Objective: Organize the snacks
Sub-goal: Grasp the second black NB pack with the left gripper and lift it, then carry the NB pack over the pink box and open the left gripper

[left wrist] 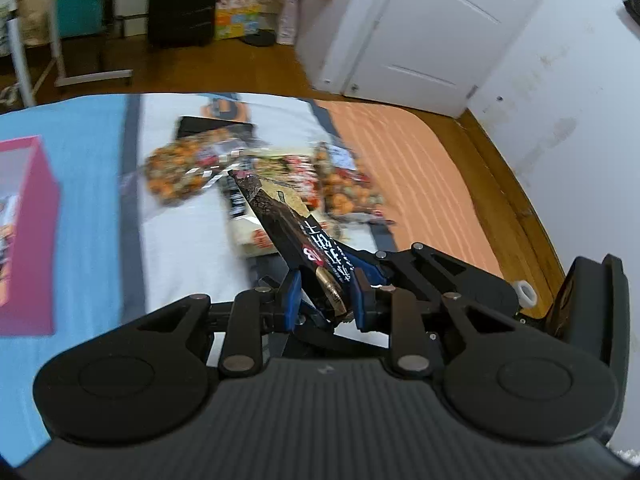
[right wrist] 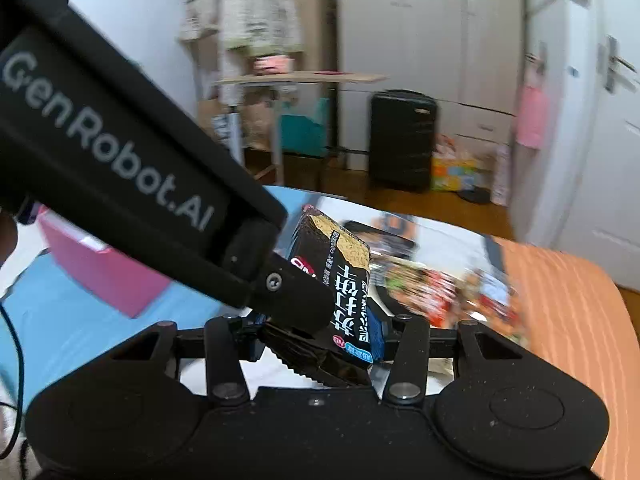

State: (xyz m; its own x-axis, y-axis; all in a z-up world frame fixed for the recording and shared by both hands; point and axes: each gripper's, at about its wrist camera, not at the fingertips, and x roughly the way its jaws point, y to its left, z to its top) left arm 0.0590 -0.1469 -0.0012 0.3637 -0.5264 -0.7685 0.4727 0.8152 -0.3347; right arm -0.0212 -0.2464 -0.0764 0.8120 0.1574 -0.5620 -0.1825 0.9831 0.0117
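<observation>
A black cracker packet (left wrist: 280,216) with white lettering sticks forward out of my left gripper (left wrist: 328,300), whose blue pads are shut on its lower end. In the right wrist view the same packet (right wrist: 344,264) stands between the blue pads of my right gripper (right wrist: 316,332). The right pad presses its edge. The left pad is mostly hidden behind the left gripper (right wrist: 304,304), which reaches in from the upper left. Both grippers hold the packet above the bed. Blurred snack bags (left wrist: 188,168) lie below it.
A pink box (left wrist: 32,200) stands on the blue cover at the left. An orange mat (left wrist: 420,184) covers the bed's right side. Beyond the bed are wooden floor, a black suitcase (right wrist: 400,140), a small table (right wrist: 296,78) and a white door (left wrist: 420,32).
</observation>
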